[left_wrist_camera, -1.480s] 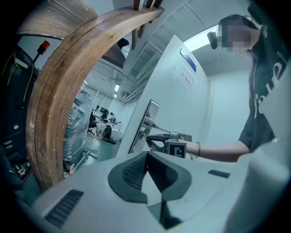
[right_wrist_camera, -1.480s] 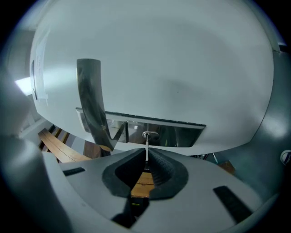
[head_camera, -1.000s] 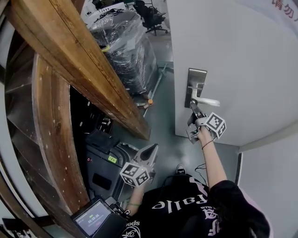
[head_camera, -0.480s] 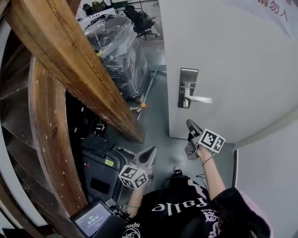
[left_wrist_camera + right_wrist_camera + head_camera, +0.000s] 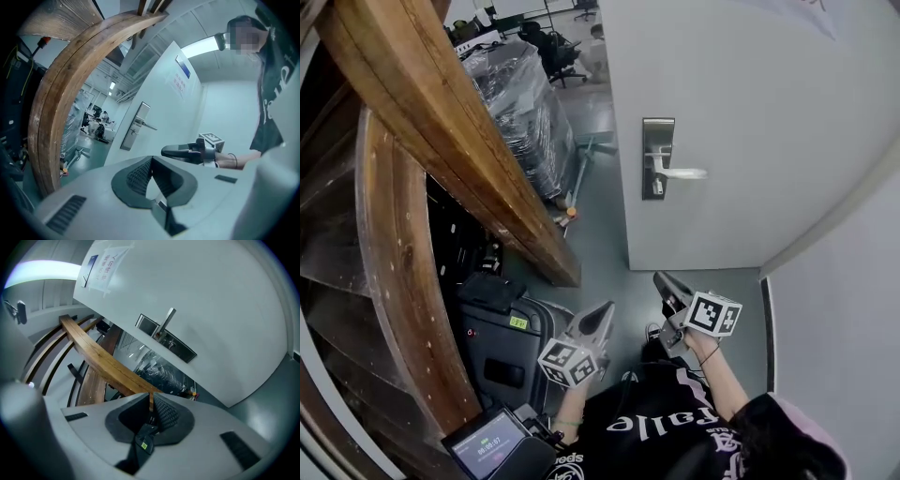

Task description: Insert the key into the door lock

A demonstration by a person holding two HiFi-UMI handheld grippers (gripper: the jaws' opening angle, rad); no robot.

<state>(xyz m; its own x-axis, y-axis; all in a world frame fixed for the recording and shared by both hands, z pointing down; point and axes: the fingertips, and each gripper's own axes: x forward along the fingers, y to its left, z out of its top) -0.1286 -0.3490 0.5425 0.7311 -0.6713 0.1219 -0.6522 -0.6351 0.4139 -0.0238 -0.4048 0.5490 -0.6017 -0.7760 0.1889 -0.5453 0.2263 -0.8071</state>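
Note:
The white door (image 5: 741,112) carries a metal lock plate (image 5: 657,157) with a lever handle (image 5: 678,172); both also show in the right gripper view as the lock plate (image 5: 165,337) and the handle (image 5: 167,320). My right gripper (image 5: 660,281) hangs well below and short of the lock, apart from the door. Its jaws are shut on a small key (image 5: 145,439) with a dark head and a yellow-green label; a thin brass edge runs up between the pads. My left gripper (image 5: 602,313) is lower left, shut with nothing in it.
A heavy curved wooden beam (image 5: 441,141) crosses the left side. Beyond it stands a plastic-wrapped pallet (image 5: 525,112). Dark equipment cases (image 5: 502,337) and a small screen (image 5: 483,445) sit at lower left. A white wall (image 5: 834,328) closes the right.
My right gripper has pulled back from the lock plate, down and away from the door. The view has shifted back too. The left gripper has barely moved.

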